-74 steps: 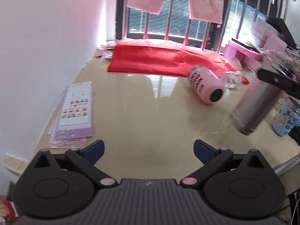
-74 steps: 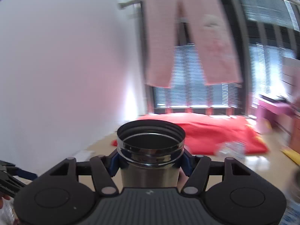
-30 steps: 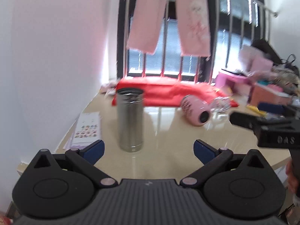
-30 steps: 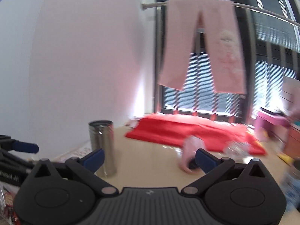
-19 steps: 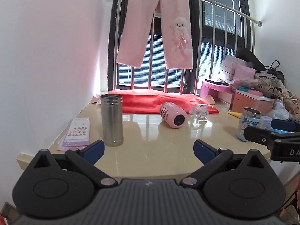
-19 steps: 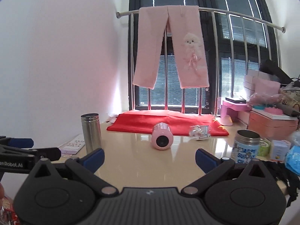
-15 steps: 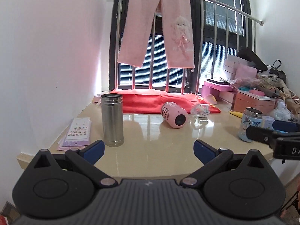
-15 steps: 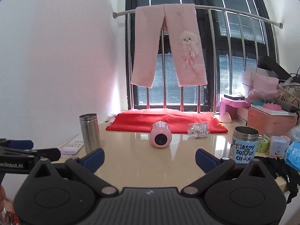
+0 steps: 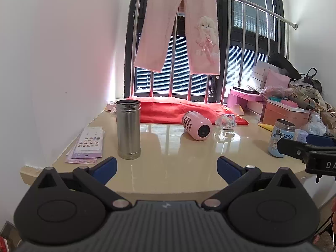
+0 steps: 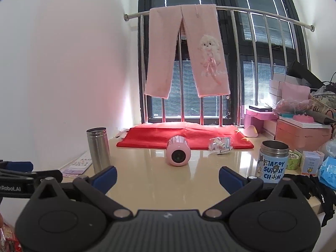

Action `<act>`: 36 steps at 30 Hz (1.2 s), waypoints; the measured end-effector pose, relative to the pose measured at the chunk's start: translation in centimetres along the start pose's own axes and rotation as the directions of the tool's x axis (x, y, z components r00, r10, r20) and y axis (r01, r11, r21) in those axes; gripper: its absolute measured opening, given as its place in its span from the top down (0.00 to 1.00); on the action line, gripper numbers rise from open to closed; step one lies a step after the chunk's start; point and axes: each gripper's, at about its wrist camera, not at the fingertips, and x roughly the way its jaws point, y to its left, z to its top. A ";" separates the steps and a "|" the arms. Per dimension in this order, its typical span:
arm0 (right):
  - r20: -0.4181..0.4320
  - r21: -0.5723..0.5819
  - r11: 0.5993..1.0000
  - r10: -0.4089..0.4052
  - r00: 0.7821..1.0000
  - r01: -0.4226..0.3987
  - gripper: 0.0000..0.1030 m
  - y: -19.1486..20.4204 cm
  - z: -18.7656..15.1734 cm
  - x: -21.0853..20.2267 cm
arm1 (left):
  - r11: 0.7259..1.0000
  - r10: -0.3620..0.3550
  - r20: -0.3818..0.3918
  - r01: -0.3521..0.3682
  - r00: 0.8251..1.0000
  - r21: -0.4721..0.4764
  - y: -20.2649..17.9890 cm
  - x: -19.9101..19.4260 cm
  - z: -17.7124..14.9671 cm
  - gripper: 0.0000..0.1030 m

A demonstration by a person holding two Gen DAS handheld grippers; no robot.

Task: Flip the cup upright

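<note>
Glossy beige tabletop (image 9: 168, 168) fills the middle of both views. Left of centre, the steel cup (image 9: 128, 129) stands upright, mouth up, where seconds ago the right gripper (image 10: 167, 176) carried it. Both that and the left gripper (image 9: 167, 167) now hang back with jaws spread, empty. A pink cup (image 9: 196, 125) lies sideways (contents unseen) near a red cloth (image 9: 178, 110); a blue printed tin (image 10: 272, 161) stands at right.

Three cups: steel cup (image 9: 128, 129), pink cup (image 9: 196, 125), blue cup (image 10: 272, 161); one red cloth (image 10: 184, 136).
</note>
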 end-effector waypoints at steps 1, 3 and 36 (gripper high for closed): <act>-0.001 0.002 1.000 -0.001 1.000 0.001 0.00 0.0 0.0 0.0 | 1.000 -0.001 -0.001 0.001 1.000 0.002 -0.1 0.0 0.0 0.00; -0.002 0.004 1.000 -0.001 1.000 0.001 0.00 0.0 0.0 0.0 | 1.000 -0.004 -0.002 0.004 1.000 0.004 0.0 0.0 -0.1 0.00; -0.012 -0.002 1.000 0.003 1.000 -0.003 0.00 0.4 -0.3 0.0 | 1.000 -0.010 -0.003 0.010 1.000 0.003 0.0 -0.2 -0.2 0.00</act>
